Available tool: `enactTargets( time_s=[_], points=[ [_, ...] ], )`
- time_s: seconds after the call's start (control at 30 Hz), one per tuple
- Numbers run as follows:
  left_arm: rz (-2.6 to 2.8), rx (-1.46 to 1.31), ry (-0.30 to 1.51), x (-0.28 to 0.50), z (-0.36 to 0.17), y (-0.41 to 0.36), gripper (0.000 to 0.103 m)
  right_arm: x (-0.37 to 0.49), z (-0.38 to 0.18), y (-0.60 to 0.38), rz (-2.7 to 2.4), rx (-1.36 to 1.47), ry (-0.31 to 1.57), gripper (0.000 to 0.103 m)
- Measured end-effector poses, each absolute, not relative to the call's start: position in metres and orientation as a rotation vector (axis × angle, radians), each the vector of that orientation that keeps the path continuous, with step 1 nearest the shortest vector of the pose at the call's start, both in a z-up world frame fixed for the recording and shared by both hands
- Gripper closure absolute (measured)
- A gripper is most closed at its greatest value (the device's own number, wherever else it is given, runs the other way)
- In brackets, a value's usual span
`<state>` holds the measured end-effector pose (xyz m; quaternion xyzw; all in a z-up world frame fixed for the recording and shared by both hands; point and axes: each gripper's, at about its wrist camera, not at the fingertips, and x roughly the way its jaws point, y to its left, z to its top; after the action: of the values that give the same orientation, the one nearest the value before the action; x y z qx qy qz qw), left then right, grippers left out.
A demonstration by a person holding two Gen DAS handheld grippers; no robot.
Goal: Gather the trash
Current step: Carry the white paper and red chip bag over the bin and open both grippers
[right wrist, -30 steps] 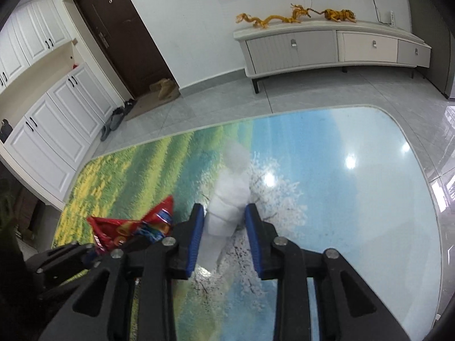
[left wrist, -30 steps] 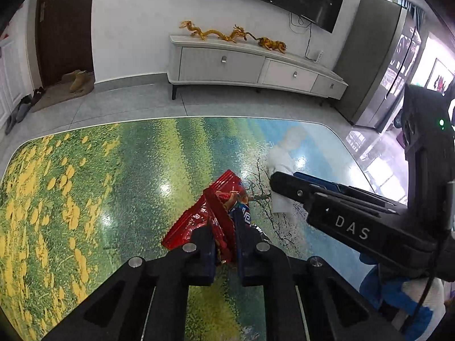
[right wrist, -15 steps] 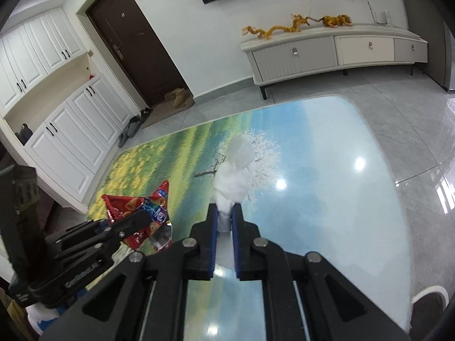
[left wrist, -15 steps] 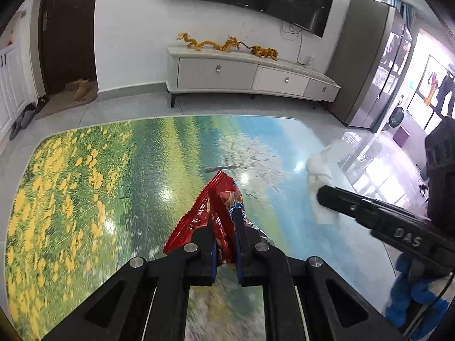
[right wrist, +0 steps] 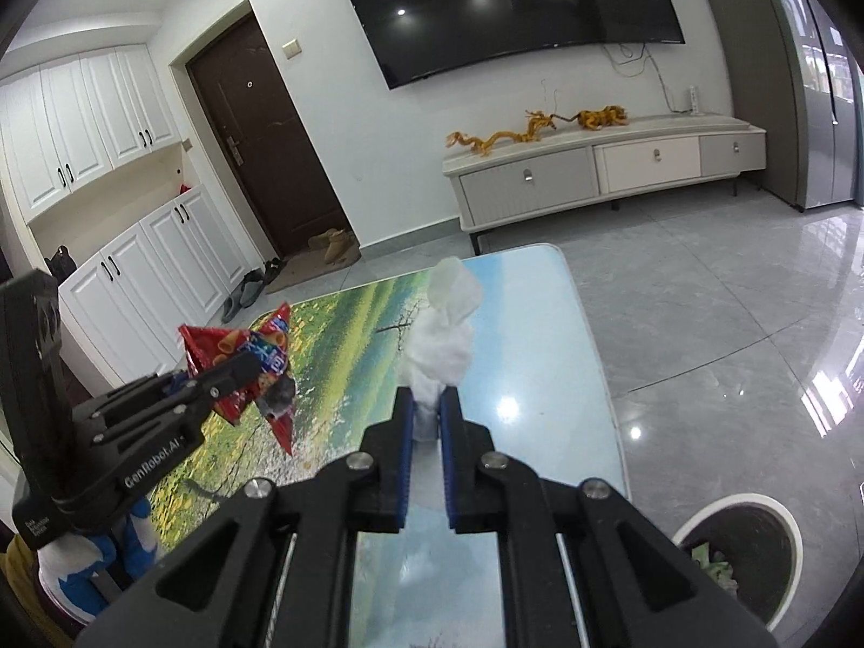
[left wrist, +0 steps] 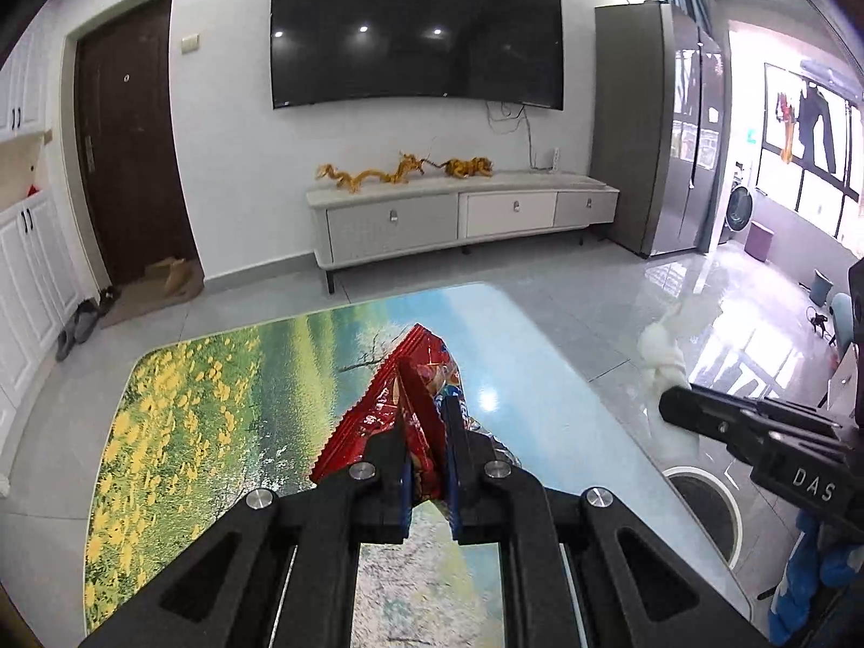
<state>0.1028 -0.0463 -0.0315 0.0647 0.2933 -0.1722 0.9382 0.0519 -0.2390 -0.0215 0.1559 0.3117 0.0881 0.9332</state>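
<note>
My left gripper (left wrist: 426, 421) is shut on a red snack wrapper (left wrist: 402, 394) and holds it in the air above the table (left wrist: 216, 410). It also shows in the right wrist view (right wrist: 243, 367), with the wrapper (right wrist: 237, 345) in it. My right gripper (right wrist: 426, 405) is shut on a crumpled white tissue (right wrist: 443, 335), lifted over the table's right part. The tissue also shows in the left wrist view (left wrist: 661, 351), at the tip of the right gripper (left wrist: 669, 407). A white-rimmed trash bin (right wrist: 740, 551) stands on the floor at the lower right, with some trash inside.
The table carries a glossy landscape print with yellow flowers (left wrist: 156, 432). A TV cabinet (left wrist: 459, 216) stands against the far wall under a TV (left wrist: 416, 27). White cupboards (right wrist: 135, 270) and a dark door (right wrist: 259, 135) are on the left. The bin also shows in the left wrist view (left wrist: 702, 502).
Both grippers have risen and tilted up with their loads. The right gripper closed on the tissue and lifted it off the table. The bin has come into view.
</note>
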Motion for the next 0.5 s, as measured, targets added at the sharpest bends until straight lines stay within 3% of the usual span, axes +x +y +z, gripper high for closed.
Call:
enactTargets(
  time_s=[0.5],
  points=[
    [-0.317, 0.196, 0.547, 0.036, -0.006, -0.057, 0.094, -0.010, -0.017, -0.250, 0.201, 0.342, 0.604, 0.094]
  ],
)
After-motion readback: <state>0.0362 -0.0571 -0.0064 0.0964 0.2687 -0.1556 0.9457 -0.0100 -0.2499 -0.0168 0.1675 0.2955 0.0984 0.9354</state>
